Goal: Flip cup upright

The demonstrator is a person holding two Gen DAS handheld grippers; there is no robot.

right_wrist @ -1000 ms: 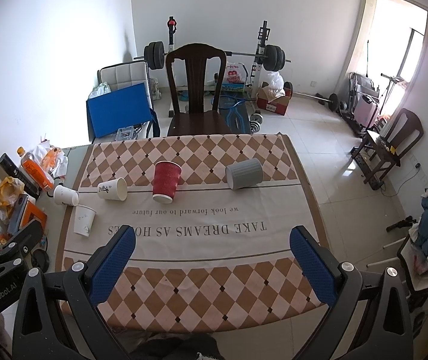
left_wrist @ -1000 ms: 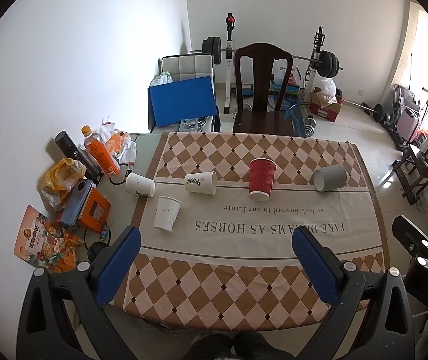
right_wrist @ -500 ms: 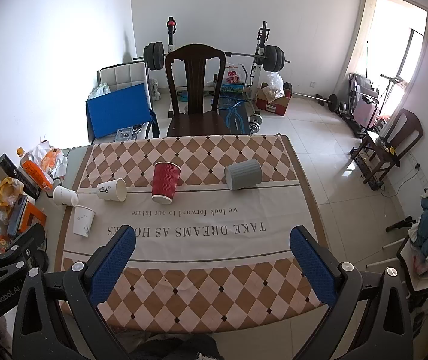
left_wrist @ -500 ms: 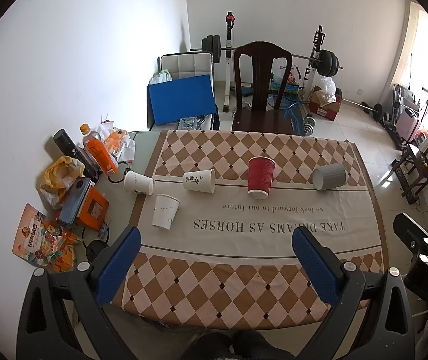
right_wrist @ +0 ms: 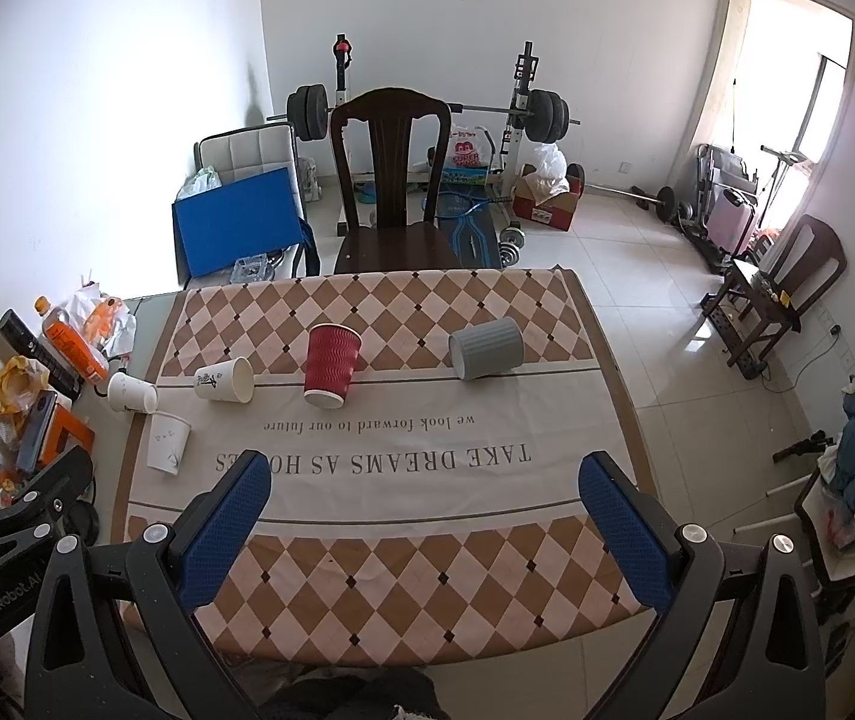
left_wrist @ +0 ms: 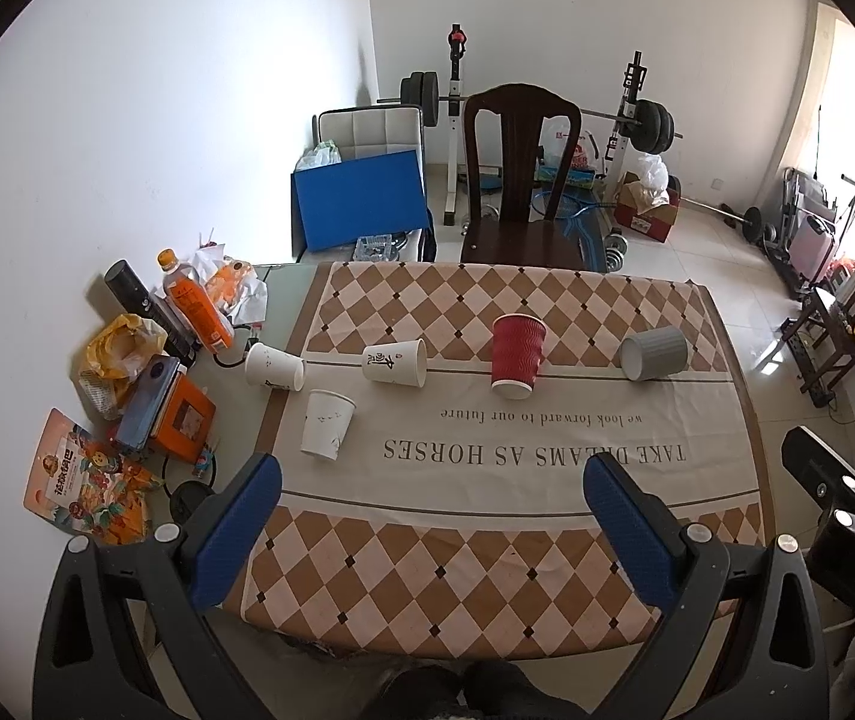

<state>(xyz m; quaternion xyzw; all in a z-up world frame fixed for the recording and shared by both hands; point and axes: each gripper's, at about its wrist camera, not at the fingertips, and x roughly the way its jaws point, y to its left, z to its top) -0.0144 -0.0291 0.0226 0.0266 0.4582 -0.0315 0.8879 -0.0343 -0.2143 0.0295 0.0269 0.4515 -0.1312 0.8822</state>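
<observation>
With both grippers, left (left_wrist: 427, 507) and right (right_wrist: 424, 498), released and empty, cups lie well apart: grey cup (right_wrist: 486, 348) on its side right of red cup (right_wrist: 331, 365); risk it rolls off worktop (right_wrist: 403, 540) if nudged.

Home room, part gym: barbell rack (right_wrist: 427, 114), wooden dining chair (right_wrist: 391, 180), clothed worktop (right_wrist: 403, 480), snack clutter (left_wrist: 85, 480).

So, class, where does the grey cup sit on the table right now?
The grey cup lies on its side at the cloth's far right, right of the red cup.
</observation>
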